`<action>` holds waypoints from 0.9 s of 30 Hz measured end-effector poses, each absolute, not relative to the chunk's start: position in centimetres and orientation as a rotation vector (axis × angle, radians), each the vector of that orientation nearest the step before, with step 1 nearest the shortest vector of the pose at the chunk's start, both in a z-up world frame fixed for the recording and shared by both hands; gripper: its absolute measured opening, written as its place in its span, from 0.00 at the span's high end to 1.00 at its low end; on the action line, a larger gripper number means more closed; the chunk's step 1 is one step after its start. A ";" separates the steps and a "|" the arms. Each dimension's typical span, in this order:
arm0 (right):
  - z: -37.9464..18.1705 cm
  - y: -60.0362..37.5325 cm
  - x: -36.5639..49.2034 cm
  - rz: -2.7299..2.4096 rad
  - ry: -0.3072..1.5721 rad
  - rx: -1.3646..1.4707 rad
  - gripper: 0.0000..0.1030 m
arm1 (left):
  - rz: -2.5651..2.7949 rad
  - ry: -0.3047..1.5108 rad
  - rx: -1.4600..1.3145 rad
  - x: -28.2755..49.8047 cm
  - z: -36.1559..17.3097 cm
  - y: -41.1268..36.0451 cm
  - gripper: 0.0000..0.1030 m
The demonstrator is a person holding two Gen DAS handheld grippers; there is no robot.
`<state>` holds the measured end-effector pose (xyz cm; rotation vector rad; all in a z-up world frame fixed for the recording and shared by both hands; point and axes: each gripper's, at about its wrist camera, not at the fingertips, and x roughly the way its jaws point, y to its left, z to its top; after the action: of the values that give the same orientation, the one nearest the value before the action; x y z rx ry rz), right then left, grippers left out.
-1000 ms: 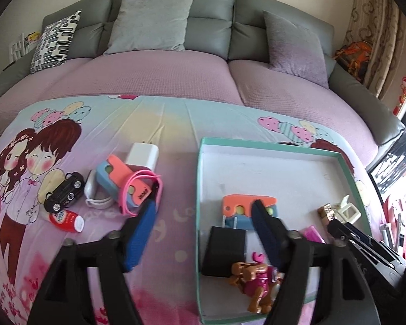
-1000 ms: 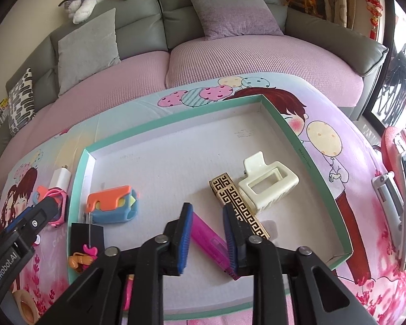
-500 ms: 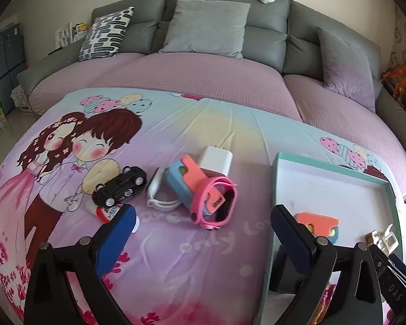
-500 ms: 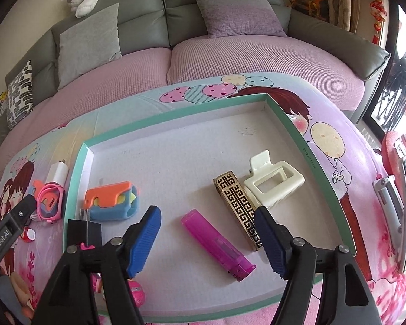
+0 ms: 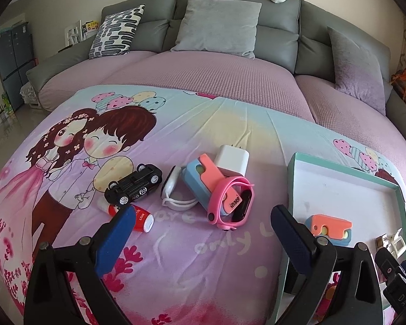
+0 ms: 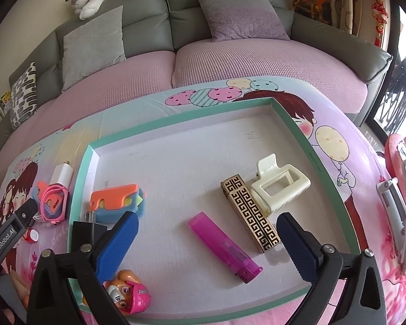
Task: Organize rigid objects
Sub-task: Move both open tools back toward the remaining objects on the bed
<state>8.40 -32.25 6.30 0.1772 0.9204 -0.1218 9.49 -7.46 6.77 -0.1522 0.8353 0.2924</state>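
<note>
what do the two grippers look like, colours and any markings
Both the left gripper and right gripper have black angular plastic arms with silver screw heads and textured blue pads. A white "GenRobot.AI" label marks the left gripper's black body.

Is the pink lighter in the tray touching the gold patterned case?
Apart. In the right wrist view, bare white tray floor separates the pink lighter from the gold patterned case along their whole length.

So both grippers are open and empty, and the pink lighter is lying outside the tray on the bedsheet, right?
Not quite. The pink lighter lies inside the tray, beside the gold patterned case, as the right wrist view shows. The rest holds: the left gripper and the right gripper are both open and empty.
</note>
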 end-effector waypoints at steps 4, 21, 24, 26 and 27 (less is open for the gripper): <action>6.6 -31.9 8.4 -0.108 0.905 0.179 0.00 | 0.297 0.837 -0.143 9.5 6.8 -7.4 0.03; 7.5 -24.7 8.9 0.097 0.853 0.167 0.00 | 0.431 0.798 -0.211 8.0 8.5 -0.8 0.03; 7.4 -23.2 9.0 0.138 0.857 0.165 0.00 | 0.453 0.798 -0.219 7.7 8.6 0.6 0.03; 7.3 -22.1 9.0 0.165 0.856 0.163 0.00 | 0.463 0.804 -0.223 7.5 8.6 1.3 0.03; 7.3 -21.6 9.0 0.177 0.857 0.160 0.00 | 0.466 0.807 -0.226 7.4 8.6 1.7 0.03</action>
<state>8.99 -21.56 7.31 0.1601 0.8567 0.1775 7.43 1.70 8.59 -0.2260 0.8066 0.4663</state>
